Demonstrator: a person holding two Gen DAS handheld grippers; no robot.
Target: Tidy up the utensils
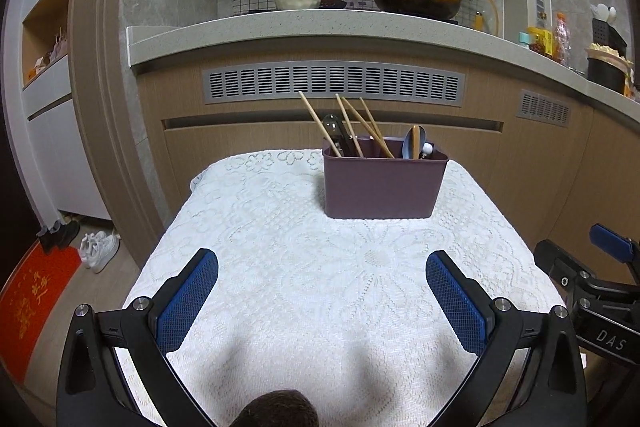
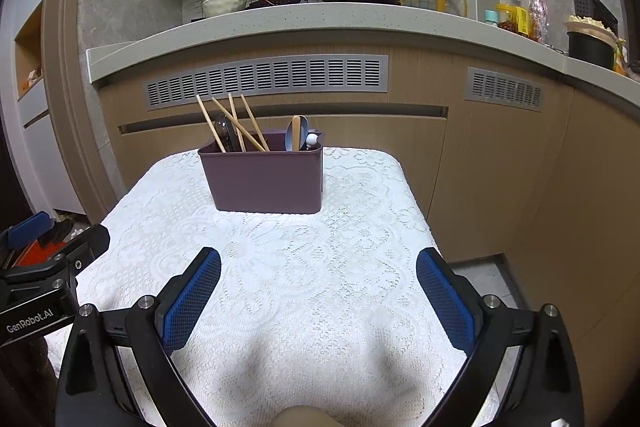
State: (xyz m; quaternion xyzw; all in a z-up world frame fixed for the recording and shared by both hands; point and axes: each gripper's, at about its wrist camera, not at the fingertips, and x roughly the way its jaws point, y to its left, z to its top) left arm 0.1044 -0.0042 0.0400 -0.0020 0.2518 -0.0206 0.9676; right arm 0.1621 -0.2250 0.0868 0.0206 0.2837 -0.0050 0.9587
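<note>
On white lace cloth, plum plastic caddy, wooden chopsticks, both tongs spread, empty.

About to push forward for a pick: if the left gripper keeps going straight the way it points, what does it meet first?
Probably the purple utensil holder, a little right of the left gripper centre line. Only bare lace tablecloth lies between them. The gripper's height is unclear, so it may brush the cloth first.

1. I counted four wooden chopsticks in the middle of the frame.
2. One purple holder held them.
3. Two spoons stood at its right.
4. My two grippers, left gripper and right gripper, were spread wide.
</note>
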